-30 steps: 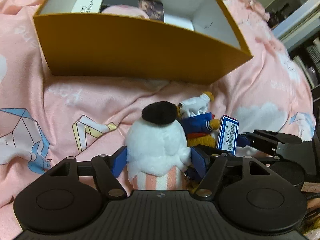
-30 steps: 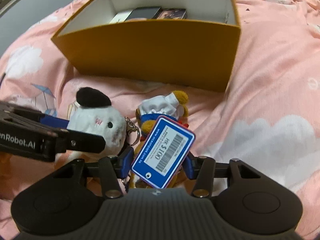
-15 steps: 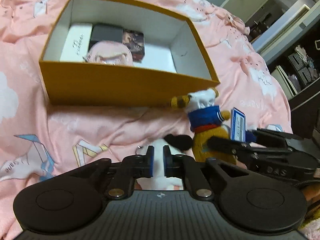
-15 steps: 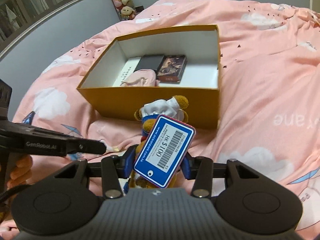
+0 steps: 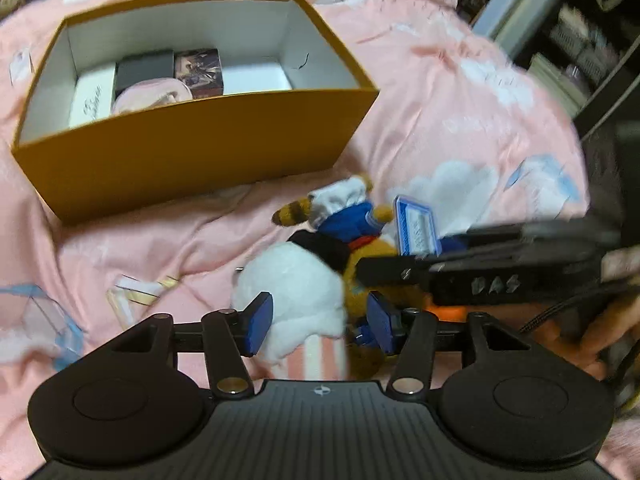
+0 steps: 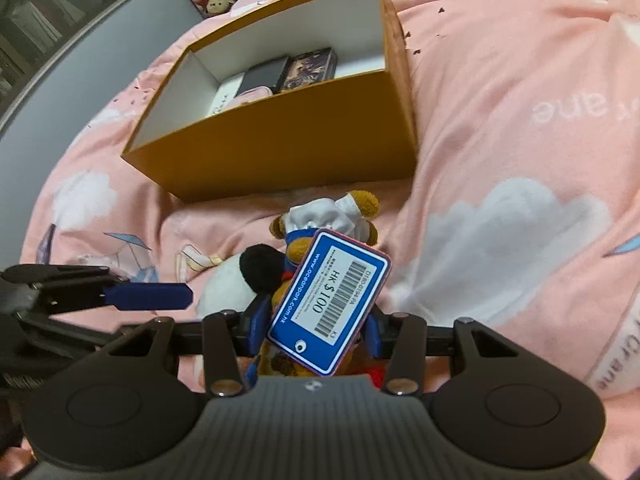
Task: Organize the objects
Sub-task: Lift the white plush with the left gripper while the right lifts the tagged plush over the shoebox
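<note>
Both toys lifted off bedding; left gripper (image 5: 316,322) reopening around white plush (image 5: 296,296); right gripper (image 6: 312,326) clamps bear (image 6: 332,220).

Matt ochre cardboard box (image 5: 208,148) with white paper lining; soft pink printed cloth bedspread (image 6: 500,128); fluffy white plush toy (image 5: 296,292); glossy blue price tag (image 6: 328,304)

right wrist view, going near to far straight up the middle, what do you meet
right gripper → blue price tag → brown plush in the white hat → orange box → pink bedspread
</note>
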`<state>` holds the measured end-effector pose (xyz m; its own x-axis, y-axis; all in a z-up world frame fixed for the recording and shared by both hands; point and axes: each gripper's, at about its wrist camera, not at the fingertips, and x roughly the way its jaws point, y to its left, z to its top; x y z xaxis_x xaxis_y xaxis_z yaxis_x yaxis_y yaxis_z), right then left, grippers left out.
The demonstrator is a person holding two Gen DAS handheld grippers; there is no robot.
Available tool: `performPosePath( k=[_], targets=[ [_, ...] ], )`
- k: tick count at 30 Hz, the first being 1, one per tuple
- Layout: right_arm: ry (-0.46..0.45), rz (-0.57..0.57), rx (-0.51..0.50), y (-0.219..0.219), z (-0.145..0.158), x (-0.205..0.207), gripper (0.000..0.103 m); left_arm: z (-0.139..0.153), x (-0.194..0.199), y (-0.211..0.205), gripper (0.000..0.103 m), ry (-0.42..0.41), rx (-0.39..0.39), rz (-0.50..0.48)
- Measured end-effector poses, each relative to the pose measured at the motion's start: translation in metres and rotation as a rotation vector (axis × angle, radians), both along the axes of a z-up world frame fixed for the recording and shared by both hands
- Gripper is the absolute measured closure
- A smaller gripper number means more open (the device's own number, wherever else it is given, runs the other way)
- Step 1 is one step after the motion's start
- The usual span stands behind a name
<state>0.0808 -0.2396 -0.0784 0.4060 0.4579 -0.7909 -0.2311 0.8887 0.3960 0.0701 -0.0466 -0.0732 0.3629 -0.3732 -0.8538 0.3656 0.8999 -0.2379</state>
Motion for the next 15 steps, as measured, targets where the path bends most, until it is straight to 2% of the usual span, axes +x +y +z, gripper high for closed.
performPosePath(
  k=[1, 3, 5, 8, 15],
  targets=[
    [-0.004, 0.006, 0.001, 0.001, 0.000, 0.001, 0.054, -0.003, 0.000, -0.003, 0.040, -0.020, 0.057, -0.005],
    [-0.013, 0.017, -0.003, 0.005, 0.000, 0.003, 0.054, -0.012, 0.002, -0.006, 0.039, -0.021, 0.119, -0.008],
    [-0.018, 0.033, -0.005, 0.008, 0.000, 0.003, 0.054, -0.018, 0.004, -0.006, 0.037, 0.002, 0.098, -0.006],
    [-0.010, 0.044, 0.033, 0.009, -0.004, 0.007, 0.054, -0.022, 0.006, -0.008, 0.028, 0.018, 0.118, -0.003],
    [0.036, 0.048, 0.126, 0.009, -0.016, 0.018, 0.054, -0.036, 0.013, 0.007, 0.021, 0.073, 0.112, 0.056]
  ],
)
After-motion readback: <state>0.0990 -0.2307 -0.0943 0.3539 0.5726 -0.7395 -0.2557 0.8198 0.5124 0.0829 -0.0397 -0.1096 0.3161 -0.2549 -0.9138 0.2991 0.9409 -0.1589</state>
